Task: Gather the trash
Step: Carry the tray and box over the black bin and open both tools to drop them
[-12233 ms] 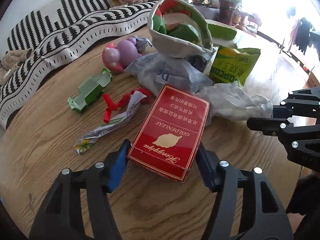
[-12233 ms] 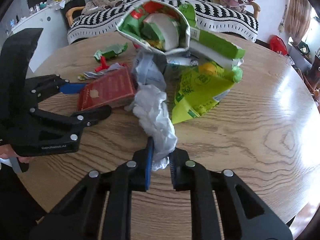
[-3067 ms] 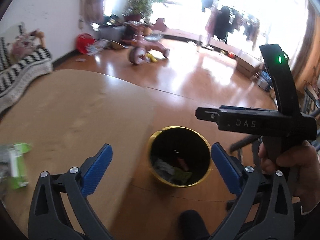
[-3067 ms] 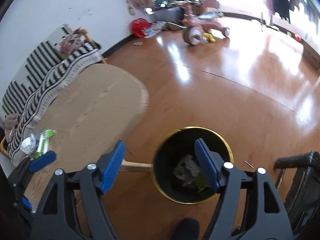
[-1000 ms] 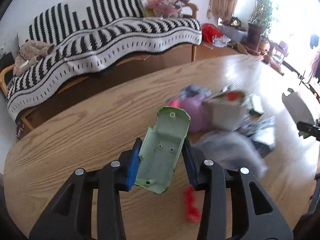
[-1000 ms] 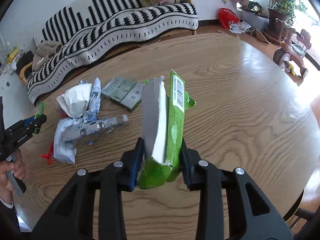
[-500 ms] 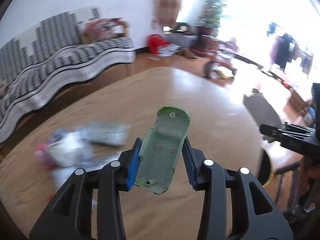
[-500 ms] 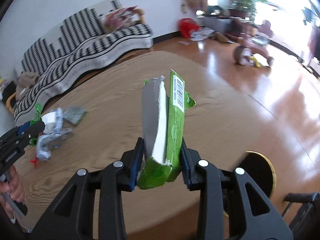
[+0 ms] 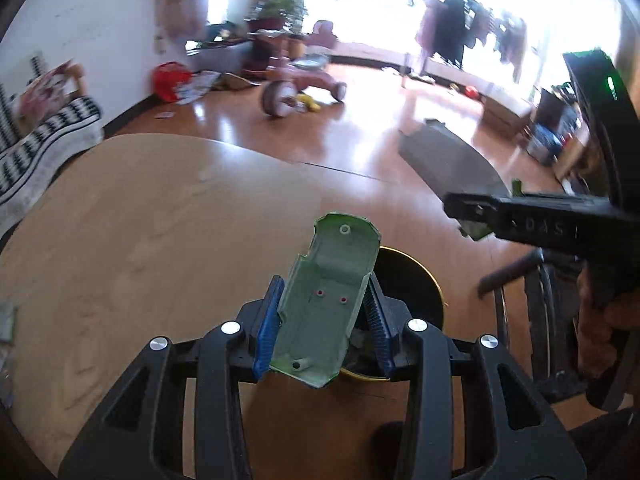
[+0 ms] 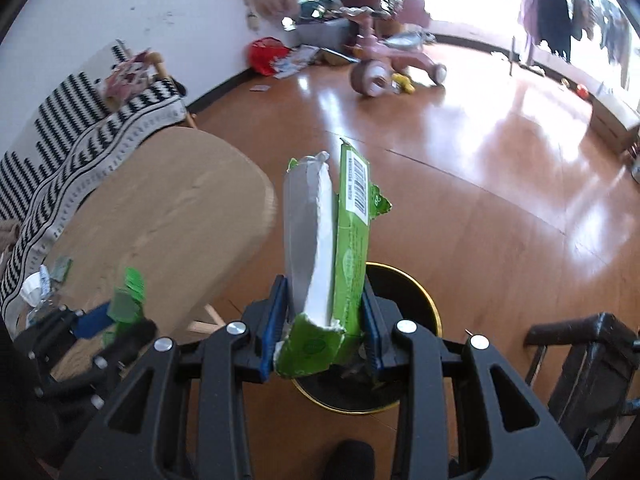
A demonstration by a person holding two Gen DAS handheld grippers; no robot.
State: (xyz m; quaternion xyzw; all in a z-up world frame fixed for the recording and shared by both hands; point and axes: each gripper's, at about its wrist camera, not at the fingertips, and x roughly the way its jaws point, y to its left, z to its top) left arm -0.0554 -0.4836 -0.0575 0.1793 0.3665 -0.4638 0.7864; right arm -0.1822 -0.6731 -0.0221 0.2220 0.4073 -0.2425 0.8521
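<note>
Left gripper (image 9: pixel 324 316) pinches a pale green plastic shell (image 9: pixel 326 304) between its blue pads, the shell standing up out of the jaws. Just beyond and below its tips sits the black bin (image 9: pixel 408 280) with a gold rim, partly over the floor past the round table (image 9: pixel 140 240) edge. Right gripper (image 10: pixel 324 330) is likewise clamped on a torn green carton (image 10: pixel 340 264) with a silvery inner liner, and the same bin (image 10: pixel 404 300) lies directly under and ahead of its tips.

Both loads look tall and stick well out of the jaws, so a release made off-centre could tip a piece onto the gold rim and let it fall to the floor. The two grippers are near each other over one opening; if they crowd in together, the carton and the shell could knock against each other or against the opposite tool. The shell is light and may flutter sideways as it drops.

Most of the bin's mouth is hidden behind the held pieces and the fingers, so its contents cannot be judged. In the left view the other gripper is blurred and its load barely shows. Leftover litter (image 10: pixel 40 288) on the table is cut off and smeared at the frame's edge.
</note>
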